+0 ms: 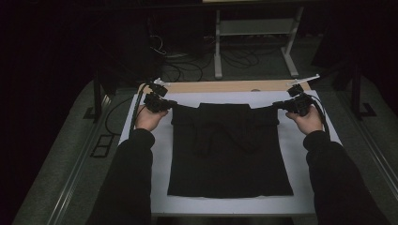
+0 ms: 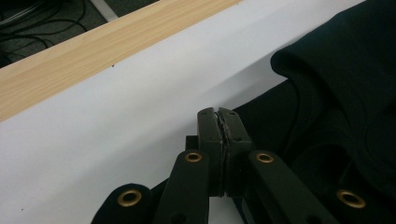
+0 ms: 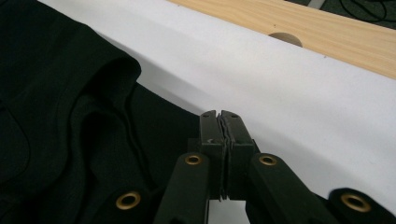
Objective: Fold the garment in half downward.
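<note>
- Seeing a black garment (image 1: 230,150) spread flat on the white sheet (image 1: 159,187) covering the table, roughly centred, bottom hem toward me.
- Left gripper (image 1: 162,104) sits at the garment's far-left corner; jaws pressed together in the left gripper view (image 2: 219,123), a thin edge of black cloth pinched between the pads.
- Right gripper (image 1: 287,105) mirrors it at the far-right corner; jaws together as well (image 3: 219,122), clamped on the cloth edge.
- Fabric runs taut from each gripper to the folded upper body of the garment.
- Wooden table edge (image 1: 225,86) is bare beyond the sheet, just behind both grippers.
- Both my hands sit low, near the sheet.
</note>
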Tool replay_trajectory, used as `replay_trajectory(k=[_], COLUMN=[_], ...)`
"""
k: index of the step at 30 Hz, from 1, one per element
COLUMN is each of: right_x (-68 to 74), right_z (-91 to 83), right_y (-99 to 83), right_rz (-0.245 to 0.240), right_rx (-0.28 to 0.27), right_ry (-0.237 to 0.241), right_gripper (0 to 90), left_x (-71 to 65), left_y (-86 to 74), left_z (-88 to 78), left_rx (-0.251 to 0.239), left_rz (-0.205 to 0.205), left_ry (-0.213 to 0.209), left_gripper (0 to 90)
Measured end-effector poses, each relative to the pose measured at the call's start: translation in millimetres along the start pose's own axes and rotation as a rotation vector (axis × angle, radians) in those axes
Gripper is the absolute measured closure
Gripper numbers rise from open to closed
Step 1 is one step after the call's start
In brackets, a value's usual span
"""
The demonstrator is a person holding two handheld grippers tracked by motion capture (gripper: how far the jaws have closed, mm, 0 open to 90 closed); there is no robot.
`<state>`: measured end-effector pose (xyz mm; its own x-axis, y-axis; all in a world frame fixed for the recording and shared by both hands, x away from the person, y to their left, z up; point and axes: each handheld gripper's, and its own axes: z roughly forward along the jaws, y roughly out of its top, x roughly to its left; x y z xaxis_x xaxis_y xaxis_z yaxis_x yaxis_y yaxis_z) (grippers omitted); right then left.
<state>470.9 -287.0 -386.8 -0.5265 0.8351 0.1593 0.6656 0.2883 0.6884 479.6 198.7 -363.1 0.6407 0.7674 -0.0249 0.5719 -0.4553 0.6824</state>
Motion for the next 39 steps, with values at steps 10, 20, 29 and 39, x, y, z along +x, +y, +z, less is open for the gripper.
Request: replay_trajectory(k=[10,20,29,39], right_x=[-1.5,1.2,6.3,19.5], right_z=[10.0,8.1,10.6,4.8], right_y=[-3.2,-5.3,-13.7,-18.7], right_rz=[0.020,0.032,0.022,0.077], right_rx=[0.024,0.015,0.007,-0.037], right_ry=[0.017,0.013,0.039,0.079], right_gripper=[82.5,62.4,40.3,5.4], left_x=[1.0,4.9,6.3,-7.4], left_y=[-7.7,-18.3,-34.9,-36.6], left_z=[13.5,19.8,12.7,7.7], left_rx=[0.020,0.043,-0.070,-0.134], left_rz=[-0.006,-0.062,-0.117,-0.144], left_ry=[-0.045,-0.063,-0.150,-0.237], left_gripper=[86.0,55.2,24.8,0.0])
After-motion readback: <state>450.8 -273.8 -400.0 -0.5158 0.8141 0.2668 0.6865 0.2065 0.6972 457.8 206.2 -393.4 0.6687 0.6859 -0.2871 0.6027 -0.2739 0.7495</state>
